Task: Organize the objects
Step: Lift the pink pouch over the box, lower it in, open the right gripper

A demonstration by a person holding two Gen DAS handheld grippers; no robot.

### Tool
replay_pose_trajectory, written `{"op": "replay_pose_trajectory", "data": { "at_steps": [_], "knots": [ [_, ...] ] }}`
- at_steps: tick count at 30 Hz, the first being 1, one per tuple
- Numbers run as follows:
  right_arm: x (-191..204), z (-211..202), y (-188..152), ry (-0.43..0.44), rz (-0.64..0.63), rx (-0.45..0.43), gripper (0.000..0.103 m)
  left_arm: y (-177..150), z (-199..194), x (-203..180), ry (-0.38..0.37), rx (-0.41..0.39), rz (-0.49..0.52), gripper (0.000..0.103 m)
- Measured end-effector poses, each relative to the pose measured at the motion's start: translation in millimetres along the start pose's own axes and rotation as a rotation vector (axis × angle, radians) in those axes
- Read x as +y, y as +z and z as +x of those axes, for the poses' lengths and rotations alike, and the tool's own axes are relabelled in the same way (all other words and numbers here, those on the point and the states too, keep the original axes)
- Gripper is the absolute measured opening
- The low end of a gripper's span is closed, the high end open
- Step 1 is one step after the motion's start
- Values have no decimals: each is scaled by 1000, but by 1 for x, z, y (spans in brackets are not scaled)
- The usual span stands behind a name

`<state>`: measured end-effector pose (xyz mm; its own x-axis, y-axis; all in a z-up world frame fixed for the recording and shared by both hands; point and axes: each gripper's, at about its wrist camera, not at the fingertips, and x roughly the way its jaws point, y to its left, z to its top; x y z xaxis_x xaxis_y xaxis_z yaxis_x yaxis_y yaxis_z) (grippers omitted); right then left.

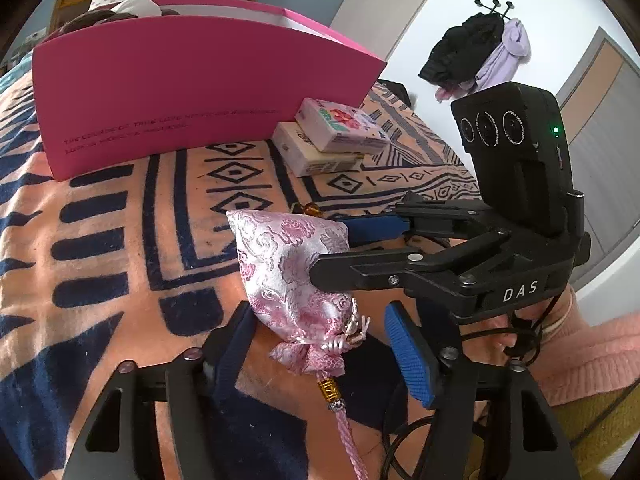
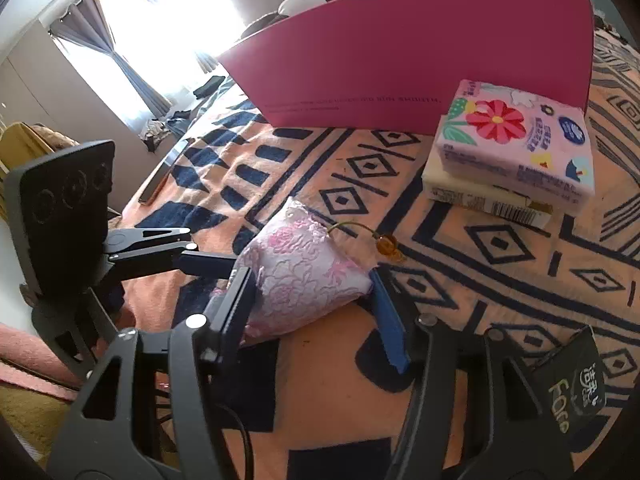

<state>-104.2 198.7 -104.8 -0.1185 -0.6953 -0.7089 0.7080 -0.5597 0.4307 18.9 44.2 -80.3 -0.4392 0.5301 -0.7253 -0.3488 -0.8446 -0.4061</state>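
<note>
Left wrist view shows a pink-and-white brocade drawstring pouch (image 1: 294,276) lying on the orange, navy-patterned blanket (image 1: 120,240) of a bed. The left hand-held gripper (image 1: 320,344) straddles the pouch's tied neck, its fingers not pressing it. The right hand-held gripper (image 2: 312,312) brackets the pouch's body; its left finger (image 2: 236,308) touches the cloth, but a firm clench cannot be told. Ahead of both stands an open magenta cardboard box (image 1: 192,92), and beside it a flowered tissue pack (image 2: 516,140) rests on a cream box (image 2: 480,196).
</note>
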Motion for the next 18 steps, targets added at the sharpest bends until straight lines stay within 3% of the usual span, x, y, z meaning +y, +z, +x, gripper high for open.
{"op": "replay_pose_trajectory", "data": {
  "at_steps": [3,6,12,18],
  "knots": [
    [0,-2,0,-5,-3,-3,52,1,-1,1,13,-13,-1,48],
    [-1,-4,-1,-4,-8,-10,49,2,-2,0,17,-23,0,42],
    [6,-20,5,-13,-41,-53,47,13,-13,-9,13,-70,34,42],
    [13,-53,24,-46,-94,-147,47,47,-33,-23,29,-140,123,42]
  ]
}}
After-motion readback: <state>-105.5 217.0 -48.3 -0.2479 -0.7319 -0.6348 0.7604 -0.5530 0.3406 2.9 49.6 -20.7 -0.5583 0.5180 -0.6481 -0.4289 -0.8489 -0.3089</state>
